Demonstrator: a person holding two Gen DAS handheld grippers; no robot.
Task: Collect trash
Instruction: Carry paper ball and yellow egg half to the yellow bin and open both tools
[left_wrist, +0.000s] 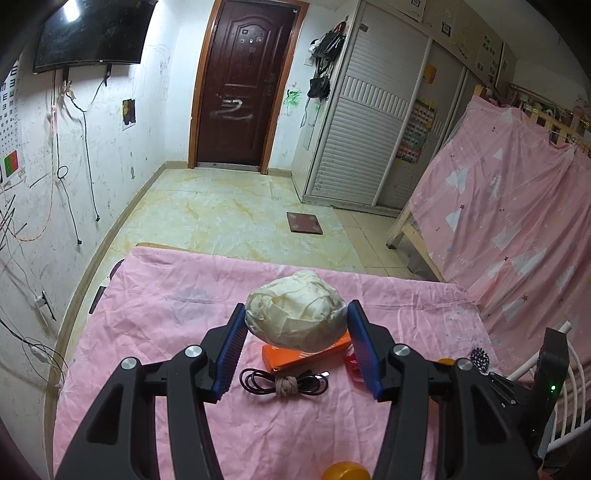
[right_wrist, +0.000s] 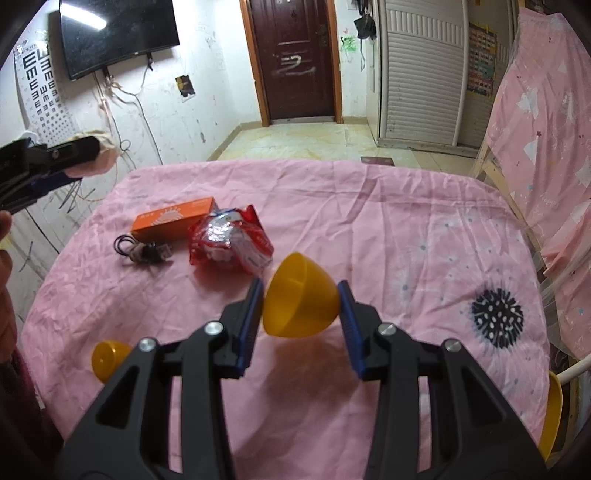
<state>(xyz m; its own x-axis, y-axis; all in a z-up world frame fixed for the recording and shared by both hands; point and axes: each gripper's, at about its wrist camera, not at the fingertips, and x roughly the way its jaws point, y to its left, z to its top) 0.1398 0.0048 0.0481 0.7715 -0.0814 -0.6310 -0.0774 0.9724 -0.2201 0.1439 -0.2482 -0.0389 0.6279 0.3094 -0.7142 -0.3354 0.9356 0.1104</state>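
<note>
Left wrist view: the left gripper (left_wrist: 297, 325) has its two blue pads clamped on one crumpled ball of cream paper (left_wrist: 297, 312), lifted clear above the pink-covered table (left_wrist: 166, 302). Under it lie one orange box (left_wrist: 295, 360), one coiled black cable (left_wrist: 282, 384) tied with cord, and a sliver of one red wrapper (left_wrist: 354, 365). One yellow half-shell (left_wrist: 345, 470) peeks in at the table's near edge.

Right wrist view: the right gripper (right_wrist: 301, 306) pinches one yellow half-shell (right_wrist: 301, 297) between its pads, open side up and tilted, held off the cloth. A second yellow half-shell (right_wrist: 109, 358) sits by the table's near left edge. Toward the far left corner: the one orange box (right_wrist: 173, 218), the cable (right_wrist: 142, 251) beside it, one red foil wrapper (right_wrist: 229, 240). One black spiky ball (right_wrist: 496, 319) rests near the right edge.
</note>
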